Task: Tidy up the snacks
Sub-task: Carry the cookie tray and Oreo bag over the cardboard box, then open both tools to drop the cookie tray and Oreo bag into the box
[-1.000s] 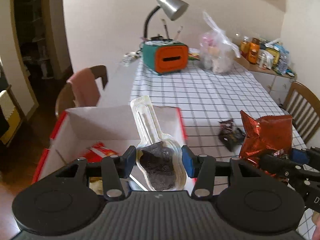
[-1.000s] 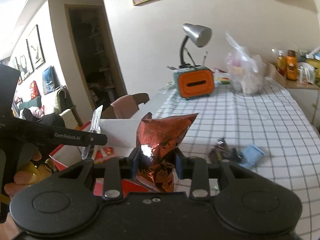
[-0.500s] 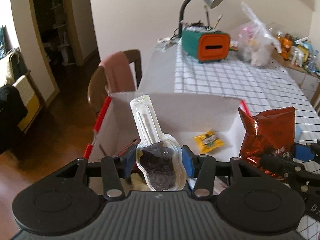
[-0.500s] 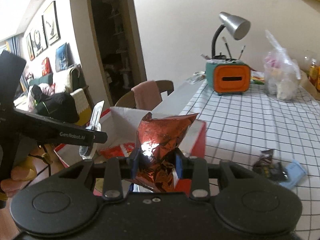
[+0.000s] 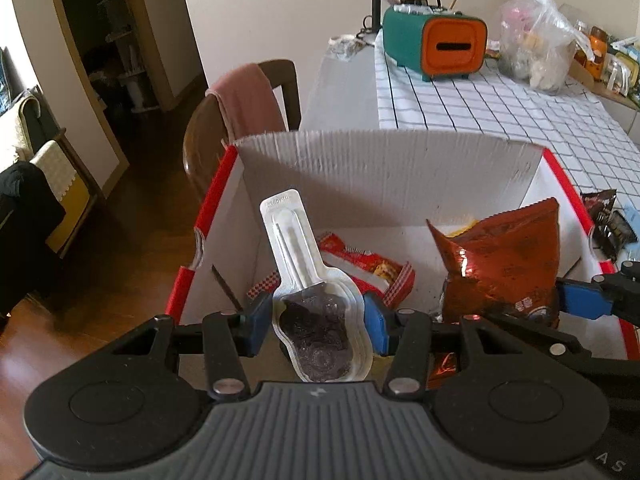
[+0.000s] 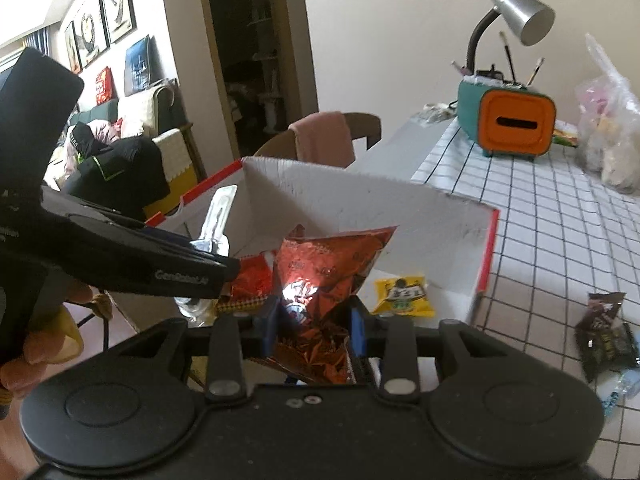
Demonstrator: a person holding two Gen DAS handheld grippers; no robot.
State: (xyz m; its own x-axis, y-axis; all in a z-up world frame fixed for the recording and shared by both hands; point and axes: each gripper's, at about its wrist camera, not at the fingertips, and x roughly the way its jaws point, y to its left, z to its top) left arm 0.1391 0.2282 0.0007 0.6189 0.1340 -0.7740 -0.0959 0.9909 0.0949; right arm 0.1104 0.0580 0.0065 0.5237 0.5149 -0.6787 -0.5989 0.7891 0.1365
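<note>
My left gripper [image 5: 318, 320] is shut on a clear spoon-shaped snack pack [image 5: 312, 292] with dark filling, held over the white cardboard box [image 5: 380, 168] with red edges. My right gripper [image 6: 314, 320] is shut on a red foil chip bag [image 6: 328, 268], also over the box; the bag also shows in the left wrist view [image 5: 500, 268]. Inside the box lie a red-and-white snack packet [image 5: 360, 264] and a small yellow packet [image 6: 402, 294]. The left gripper with its pack also shows in the right wrist view [image 6: 208, 248].
The box [image 6: 360, 200] stands at the near left edge of the checked table [image 6: 560, 208]. Dark snack wrappers [image 6: 604, 332] and a blue packet lie on the table right of it. An orange-and-teal holder [image 6: 516, 124], a lamp, a plastic bag [image 6: 608, 136] and a chair [image 5: 248, 108] stand beyond.
Both grippers have moved left and forward from the table over the box, each still holding its snack. The box interior now fills the view below them.
</note>
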